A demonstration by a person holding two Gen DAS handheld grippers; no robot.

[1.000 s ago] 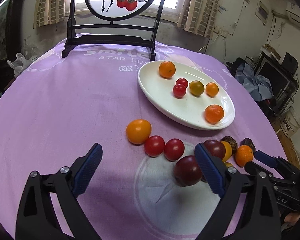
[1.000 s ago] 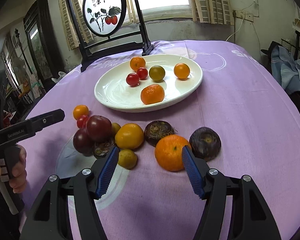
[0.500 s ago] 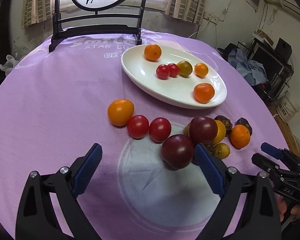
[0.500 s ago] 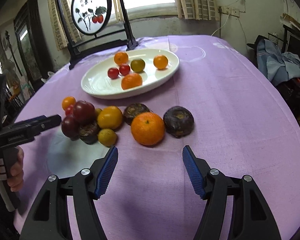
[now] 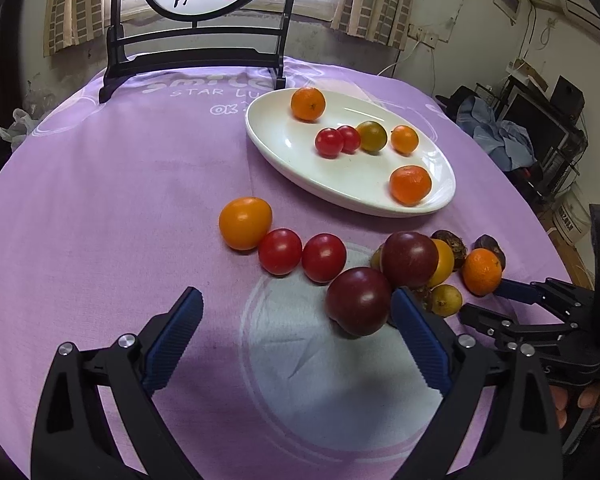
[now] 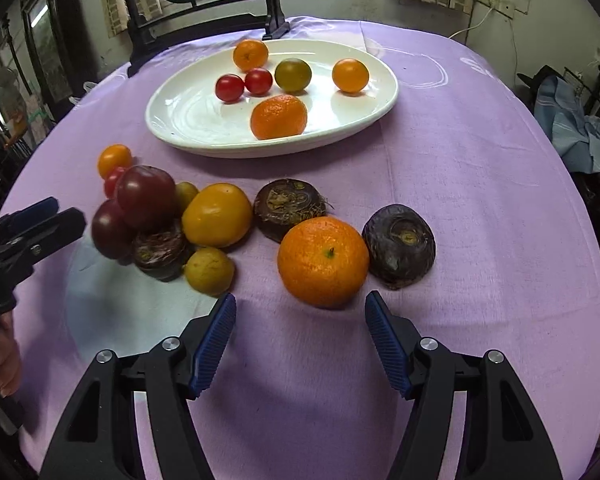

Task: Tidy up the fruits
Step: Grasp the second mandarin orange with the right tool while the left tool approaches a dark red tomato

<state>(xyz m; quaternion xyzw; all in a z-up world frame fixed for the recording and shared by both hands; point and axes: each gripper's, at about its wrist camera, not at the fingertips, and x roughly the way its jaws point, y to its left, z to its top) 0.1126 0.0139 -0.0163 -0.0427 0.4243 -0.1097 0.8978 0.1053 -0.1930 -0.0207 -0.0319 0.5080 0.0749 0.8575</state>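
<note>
A white oval plate [image 5: 284,148] [image 6: 180,120] at the back holds several small fruits. Loose fruit lies on the purple cloth in front of it: an orange tomato [image 5: 245,222], two red tomatoes [image 5: 280,251], two dark plums [image 5: 358,300] [image 6: 146,196], a yellow fruit [image 6: 217,215], a mandarin [image 6: 323,261] [image 5: 482,271] and dark brown bulbs [image 6: 399,245]. My left gripper [image 5: 296,334] is open and empty, its right finger beside the nearer plum. My right gripper [image 6: 300,334] is open and empty, just in front of the mandarin.
A black stand with a round painted screen [image 5: 196,40] stands at the table's back edge. The round table's edge falls away on the right, where clothes and shelves [image 5: 500,136] stand. A pale round print [image 5: 340,368] marks the cloth.
Both grippers have moved forward toward the fruit after drawing back half a second ago. The right gripper now sits closer to the mandarin. Both stay open.
</note>
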